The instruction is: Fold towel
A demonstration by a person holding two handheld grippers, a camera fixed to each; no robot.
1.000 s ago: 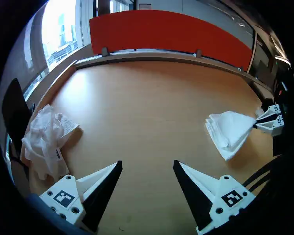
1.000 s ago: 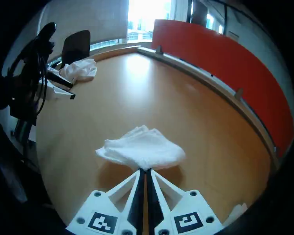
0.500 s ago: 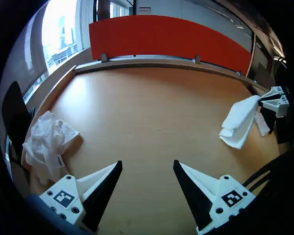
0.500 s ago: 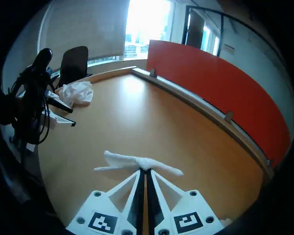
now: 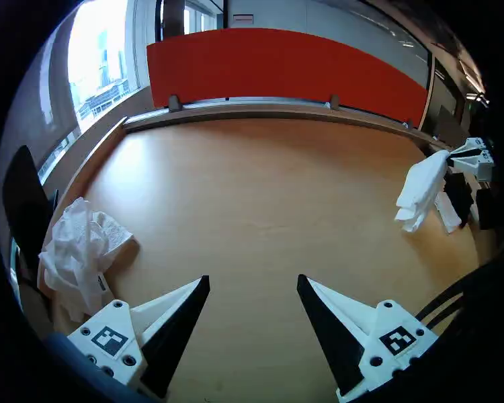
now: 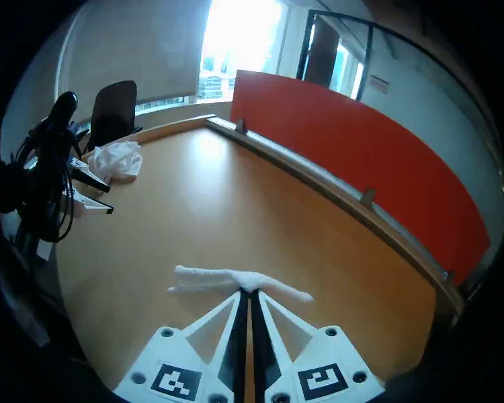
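Lifting noted: right gripper [image 6: 250,293], jaws closed on the towel [image 5: 421,187], has raised it off the table [image 5: 252,174] where it lay folded a second ago; it now hangs limp above the table edge; I judge this fold done, carry-off begun; left gripper [image 5: 252,285] idle, jaws wide open, empty. Count: two grippers; one held towel; one crumpled white heap [image 5: 77,252] at the opposite edge; one table; one red screen [image 5: 285,60].

Left gripper [image 5: 252,279] held open, right gripper [image 6: 250,293] clamped.
The left gripper's fingers are spread wide apart and pointed forward, nothing being gripped between them. The right gripper's fingers are pressed together on a pinched fold of the towel [image 6: 242,279], which is held aloft.
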